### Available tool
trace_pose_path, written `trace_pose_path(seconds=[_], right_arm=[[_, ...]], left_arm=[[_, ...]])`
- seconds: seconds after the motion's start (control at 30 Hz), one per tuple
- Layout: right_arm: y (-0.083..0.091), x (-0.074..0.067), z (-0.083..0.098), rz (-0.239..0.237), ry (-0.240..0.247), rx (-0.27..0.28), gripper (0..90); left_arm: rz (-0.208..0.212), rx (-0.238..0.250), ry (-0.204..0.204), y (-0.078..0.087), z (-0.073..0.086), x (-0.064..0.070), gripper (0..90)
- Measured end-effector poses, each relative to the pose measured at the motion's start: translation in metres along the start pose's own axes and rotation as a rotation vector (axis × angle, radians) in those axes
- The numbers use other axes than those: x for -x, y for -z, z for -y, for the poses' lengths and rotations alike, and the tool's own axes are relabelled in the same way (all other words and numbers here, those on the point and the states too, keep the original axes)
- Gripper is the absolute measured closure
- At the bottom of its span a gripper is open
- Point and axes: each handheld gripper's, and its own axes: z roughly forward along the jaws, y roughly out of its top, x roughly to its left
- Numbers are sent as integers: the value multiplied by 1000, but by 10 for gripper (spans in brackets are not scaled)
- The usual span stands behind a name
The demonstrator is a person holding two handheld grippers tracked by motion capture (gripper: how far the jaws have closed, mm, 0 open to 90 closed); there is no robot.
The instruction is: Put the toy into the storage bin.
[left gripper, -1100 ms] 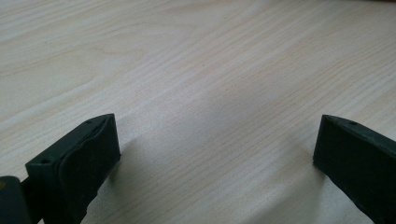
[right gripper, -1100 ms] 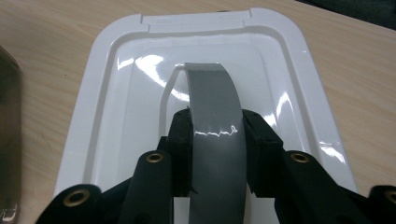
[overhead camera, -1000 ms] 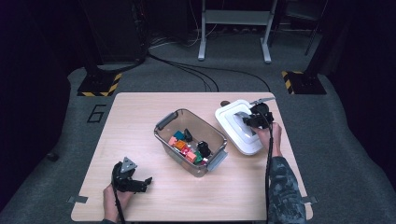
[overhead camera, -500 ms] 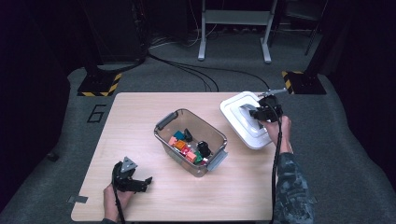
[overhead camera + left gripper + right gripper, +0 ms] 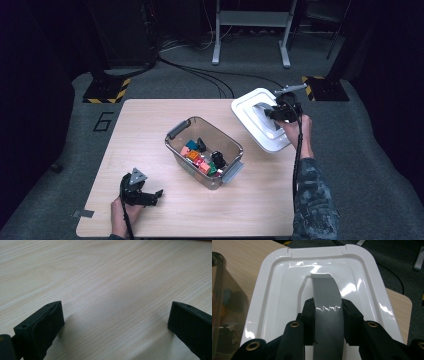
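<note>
One white lid (image 5: 260, 125), one clear plastic bin (image 5: 204, 151), two grippers – that is the count on the wooden table (image 5: 150, 130). The lid carries a single grey handle (image 5: 327, 297), a curved strap running along the lid's length. The right gripper (image 5: 328, 320) has its jaws closed on that handle from both sides, the pads pressed against the strap's edges, and holds the lid in the air over the table's far right corner, tilted so that its top faces the person. In the high view the lid's long axis runs diagonally, from the far left down toward the near right; part of it overhangs the table's edge.

The bin sits mid-table, just left of the lid and apart from it, uncovered, with a heap of small coloured pieces inside – too jumbled to count. It has a grey latch at each short end.

The left gripper (image 5: 142, 192) rests at the near left of the table, jaws spread wide with only bare wood between them.
</note>
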Motion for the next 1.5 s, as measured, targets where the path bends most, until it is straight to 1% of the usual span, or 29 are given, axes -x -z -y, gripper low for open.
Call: trace_pose_path(seconds=[0.13,0.17,0.2,0.33,0.4,0.43,0.5,0.57,0.7,0.73,0.77,0.8,0.83,0.87,0.9,0.93,0.97,1.0,1.07,1.1,1.13,1.17,1.2,1.3,1.33,1.4,1.47,1.5], right_arm=[[3,-8,-7,-15,23,5,672],[4,-11,-9,-18,17,4,672],[4,-12,-11,-21,26,9,672],[6,-21,-17,-40,29,16,672],[6,-25,-19,-47,46,21,672],[7,-28,-20,-53,37,15,672],[6,-31,-22,-62,53,20,672],[6,-36,-24,-70,52,14,672],[3,-48,-28,-105,58,24,672],[2,-50,-29,-112,70,30,672],[2,-54,-30,-123,72,26,672],[1,-56,-31,-131,74,28,672],[0,-60,-32,-142,80,32,672],[0,-63,-32,-147,72,22,672],[-1,-68,-34,-157,77,23,672],[-1,-70,-34,-163,79,22,672],[-1,-73,-35,-169,87,25,672],[-1,-76,-36,-175,83,24,672],[-1,-82,-37,-185,87,26,672],[-1,-86,-38,-192,92,25,672],[-1,-88,-38,-194,86,22,672],[-1,-92,-39,-198,95,22,672],[-2,-94,-39,-201,94,20,672],[-3,-100,-40,-209,109,18,672],[-4,-102,-40,-212,105,12,672],[-4,-106,-41,-221,102,15,672],[-5,-108,-41,-226,107,19,672],[-6,-110,-40,-232,107,20,672]], left_arm=[[0,-1,-3,0,0,0,3],[0,-1,-3,0,0,0,3],[2,-2,-2,0,0,0,3],[2,-3,0,0,0,0,3],[0,-1,-3,0,0,0,3],[0,-1,-3,0,0,0,3],[1,-2,3,0,0,0,3],[2,-3,0,0,0,0,3],[3,-4,2,0,0,0,3],[0,0,-3,0,0,0,3],[0,-1,-3,0,0,0,3],[2,0,16,0,0,1,3],[2,-2,-1,0,0,0,3],[3,-3,0,0,0,0,3],[3,-3,0,0,0,0,3],[3,-3,0,0,0,0,3],[3,-2,9,0,0,1,3],[6,-4,12,0,0,1,3],[3,-1,11,0,0,1,3],[3,-3,-3,0,0,0,3],[4,-1,11,0,0,1,3],[4,-1,11,0,0,1,3],[4,0,15,0,0,1,3],[8,-5,9,0,0,0,3],[6,-2,14,0,0,1,3],[5,-3,12,0,0,1,3],[10,-6,13,0,0,1,3],[10,-7,20,0,0,1,3]])
